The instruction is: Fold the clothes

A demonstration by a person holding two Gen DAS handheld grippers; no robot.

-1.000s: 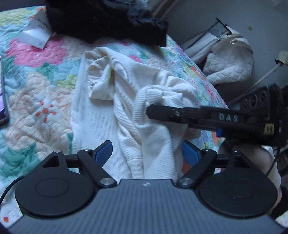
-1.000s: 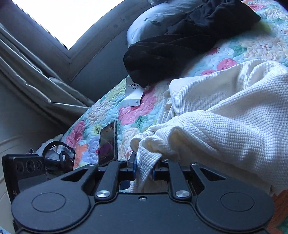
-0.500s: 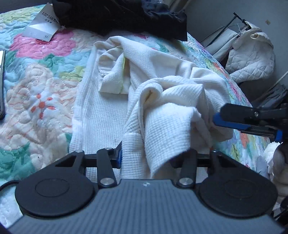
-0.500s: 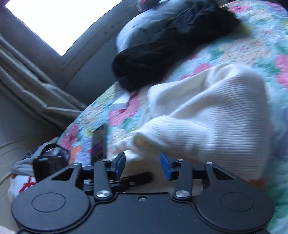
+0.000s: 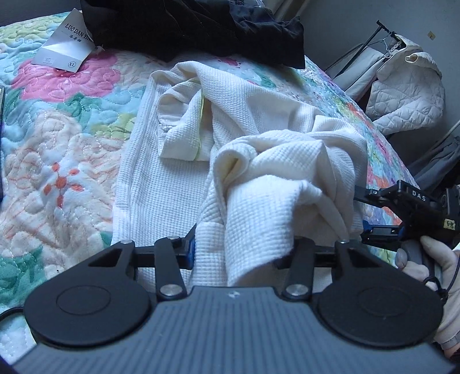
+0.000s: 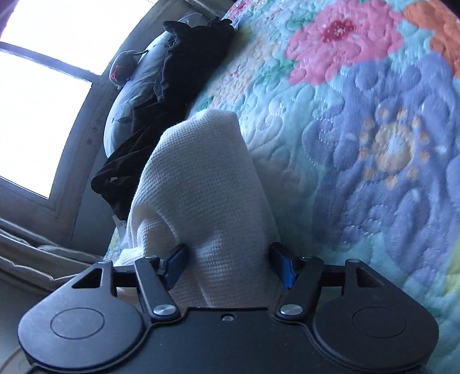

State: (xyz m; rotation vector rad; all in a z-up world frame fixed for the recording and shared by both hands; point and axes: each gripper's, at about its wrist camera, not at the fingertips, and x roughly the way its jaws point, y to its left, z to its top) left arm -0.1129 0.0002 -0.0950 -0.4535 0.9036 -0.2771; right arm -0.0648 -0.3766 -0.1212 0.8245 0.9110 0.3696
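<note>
Both tools spread wide around a bunched white waffle-knit garment [image 5: 258,184] on a floral quilted bed [image 5: 57,138]. The left tool [image 5: 241,250] and right tool [image 6: 227,259] each straddle cloth, neither clenched.

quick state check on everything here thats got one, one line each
left hand-held gripper: jaws wide, white cloth between them, grip unclear
right hand-held gripper: jaws wide, cloth bunched between, grip unclear
white waffle garment: crumpled, partly flat on the quilt
black clothes: heaped, unfolded
paper tag: lying flat
white jacket: hanging off the bed
</note>
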